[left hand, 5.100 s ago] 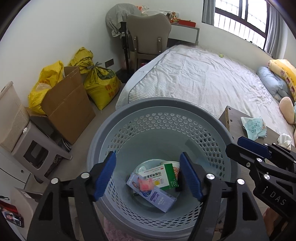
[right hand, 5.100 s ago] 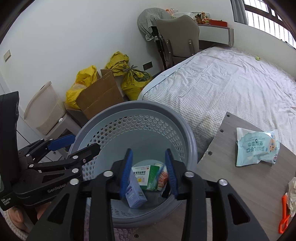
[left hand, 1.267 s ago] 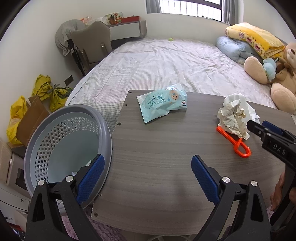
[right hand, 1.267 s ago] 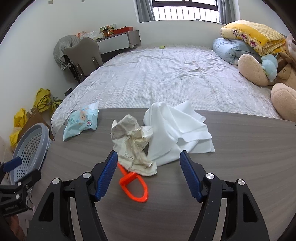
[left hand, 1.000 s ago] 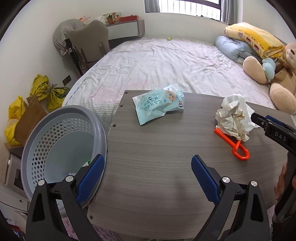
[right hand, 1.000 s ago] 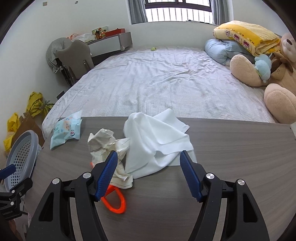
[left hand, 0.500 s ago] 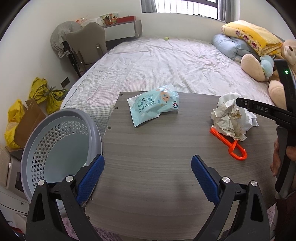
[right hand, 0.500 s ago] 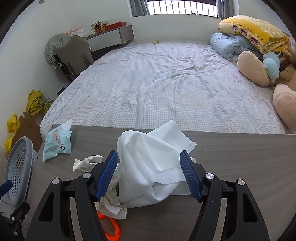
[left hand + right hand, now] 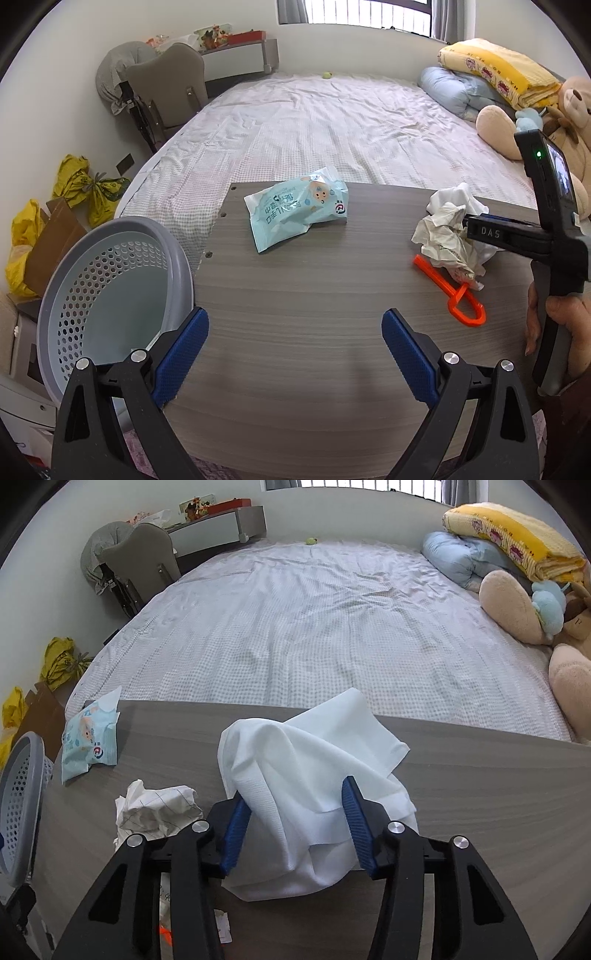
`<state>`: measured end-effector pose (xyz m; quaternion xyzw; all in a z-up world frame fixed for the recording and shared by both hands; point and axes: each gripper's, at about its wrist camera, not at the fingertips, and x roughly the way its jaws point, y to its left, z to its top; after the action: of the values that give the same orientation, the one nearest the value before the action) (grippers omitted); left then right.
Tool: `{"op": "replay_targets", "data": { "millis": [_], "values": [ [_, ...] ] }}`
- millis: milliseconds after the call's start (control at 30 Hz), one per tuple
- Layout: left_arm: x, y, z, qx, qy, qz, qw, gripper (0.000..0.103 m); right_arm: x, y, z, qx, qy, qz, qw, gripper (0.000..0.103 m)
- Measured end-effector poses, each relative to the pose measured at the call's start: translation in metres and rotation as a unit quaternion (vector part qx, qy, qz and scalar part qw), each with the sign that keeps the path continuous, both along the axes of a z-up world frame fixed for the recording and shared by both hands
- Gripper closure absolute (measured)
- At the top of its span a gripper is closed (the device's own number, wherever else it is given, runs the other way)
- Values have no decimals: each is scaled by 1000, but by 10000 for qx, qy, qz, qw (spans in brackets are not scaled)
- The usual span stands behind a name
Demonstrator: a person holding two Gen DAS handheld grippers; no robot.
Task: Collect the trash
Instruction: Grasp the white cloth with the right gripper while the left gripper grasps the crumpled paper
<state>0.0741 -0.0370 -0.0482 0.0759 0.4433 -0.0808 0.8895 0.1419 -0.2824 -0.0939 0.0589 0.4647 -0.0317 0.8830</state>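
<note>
My right gripper (image 9: 293, 825) is open, low over the grey wooden table (image 9: 480, 794), with its blue fingers either side of a white cloth (image 9: 314, 775). A crumpled paper ball (image 9: 155, 808) lies just left of it. In the left wrist view the paper ball (image 9: 447, 240) lies beside an orange plastic clip (image 9: 454, 295), and a light-blue wet-wipe pack (image 9: 295, 210) lies at the table's far edge. My left gripper (image 9: 293, 354) is open and empty above the table's near part. The grey perforated basket (image 9: 110, 295) stands left of the table.
A bed (image 9: 314, 609) lies beyond the table, with pillows and a teddy bear (image 9: 535, 609) at its right. A chair (image 9: 166, 92), yellow bags (image 9: 77, 184) and cardboard stand by the left wall. The right gripper's body and the hand (image 9: 554, 258) show at the right of the left wrist view.
Both grippers left the basket and swung over the table. Over the last second my right gripper has moved forward and down, and its fingers now straddle the white cloth and stand closer together.
</note>
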Motion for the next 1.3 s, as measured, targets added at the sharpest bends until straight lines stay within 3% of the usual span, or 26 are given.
{"op": "replay_targets", "data": {
  "millis": [67, 167, 333, 533, 1000, 1300],
  "values": [
    [0, 0, 0, -6, -6, -6, 10000, 10, -3, 4, 1, -52, -12, 80, 10000, 76],
    [-1, -1, 1, -22, -15, -12, 10000, 10, -10, 10, 2, 0, -16, 165, 9999, 88],
    [-4, 0, 3, -66, -19, -19, 10000, 10, -27, 26, 4, 163, -52, 379, 9991, 96],
    [-7, -3, 8, -150, -23, -79, 9999, 10, -52, 27, 16, 469, -280, 272, 9981, 97],
    [-9, -59, 7, -393, 136, -737, 9964, 10, -107, -48, 47, 679, -790, -770, 9916, 97],
    [10, -99, -11, -489, 438, -915, 9936, 10, -142, -69, 33, 812, -735, -1023, 9887, 97]
  ]
}}
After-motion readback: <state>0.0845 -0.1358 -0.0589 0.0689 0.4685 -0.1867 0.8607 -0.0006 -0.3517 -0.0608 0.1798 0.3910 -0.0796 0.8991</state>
